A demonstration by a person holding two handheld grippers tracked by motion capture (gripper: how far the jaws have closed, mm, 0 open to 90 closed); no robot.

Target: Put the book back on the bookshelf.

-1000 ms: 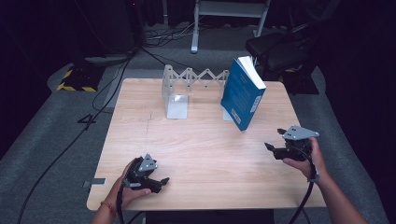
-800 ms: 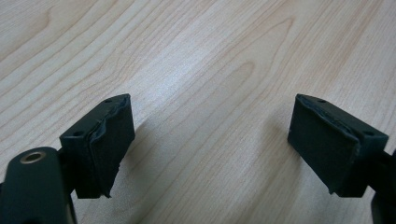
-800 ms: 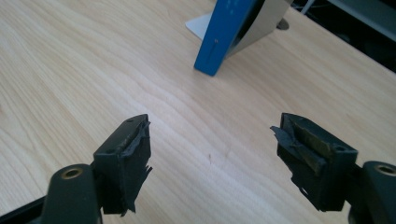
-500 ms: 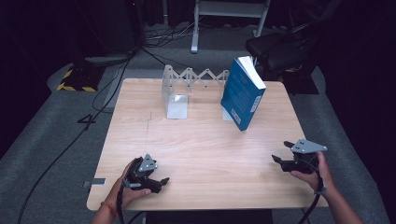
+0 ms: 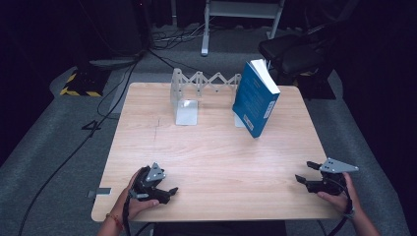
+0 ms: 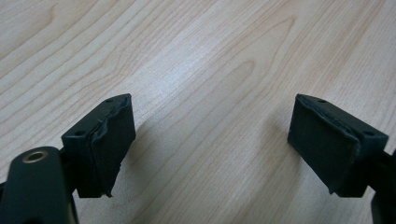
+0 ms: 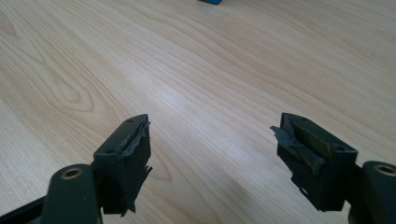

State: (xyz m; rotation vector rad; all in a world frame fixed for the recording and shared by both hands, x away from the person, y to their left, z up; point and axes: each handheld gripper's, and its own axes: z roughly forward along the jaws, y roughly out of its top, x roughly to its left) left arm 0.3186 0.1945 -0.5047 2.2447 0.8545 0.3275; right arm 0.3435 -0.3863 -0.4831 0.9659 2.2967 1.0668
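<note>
**Both tools released and empty, low at the near edge of the counter**

The left tool sits at the near left corner of the wooden counter, held in the person's left hand. Its jaws stand wide apart with nothing between them — in the left gripper view the two black pads frame only bare wood grain, and they hang close over the surface, casting soft shadows on it.

The right tool is near the right corner of the same near edge, gripped by the right hand, with its grey three-cornered plate on top. It too is released: the right gripper view shows the worn pads (their rubber facing looks frayed at the edges) spread wide over empty wood. A sliver of blue shows at the top of that view, far ahead of the jaws.

Farther out, well apart from both tools, a blue book stands tilted at the back right of the counter, its pages uppermost. Just to its left runs a grey folding zigzag rack along the far edge, with a metal bookend at its left end. Neither tool touches any of these — the whole middle of the counter lies between them.

Beyond the counter are grey carpet, loose cables and a dark chair.
</note>
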